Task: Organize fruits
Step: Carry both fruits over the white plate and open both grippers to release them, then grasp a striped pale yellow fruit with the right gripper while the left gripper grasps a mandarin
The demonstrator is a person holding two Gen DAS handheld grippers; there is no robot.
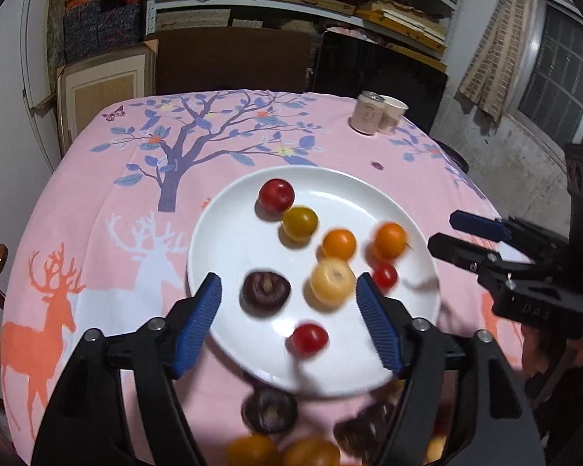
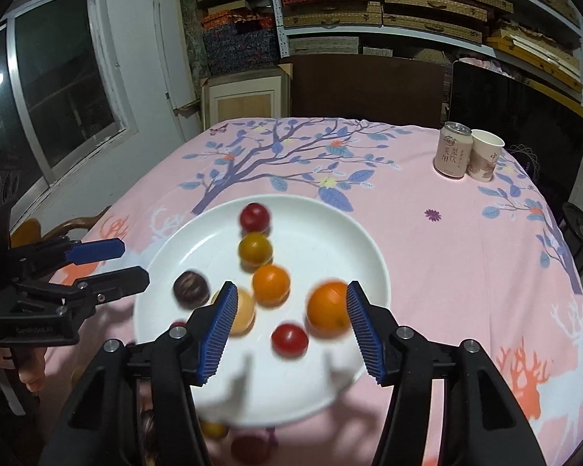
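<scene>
We are midway through gathering fruit onto the white plate (image 1: pixel 229 233), which sits on the pink deer-print tablecloth (image 1: pixel 109 178). Eight pieces lie on it already: a red plum (image 1: pixel 276 195), an olive-yellow tomato (image 1: pixel 300 223), two orange fruits (image 1: pixel 339 244), a pale yellow fruit (image 1: pixel 332 281), a dark purple fruit (image 1: pixel 265 293) and two small red cherry tomatoes (image 1: pixel 309 338).

Our left gripper (image 1: pixel 287 324) hangs over the plate's near side with its fingers spread wide, holding nothing. Our right gripper (image 2: pixel 291 328) is likewise spread, and the larger orange fruit (image 2: pixel 328 308) sits just beside its right pad, apparently free.

More fruit waits on the cloth near the plate's front rim, including another dark purple piece (image 1: pixel 270 409) and blurred orange ones (image 1: pixel 311 452). Next, we judge, one gripper must drop back to those, straddle one and close gently.
</scene>
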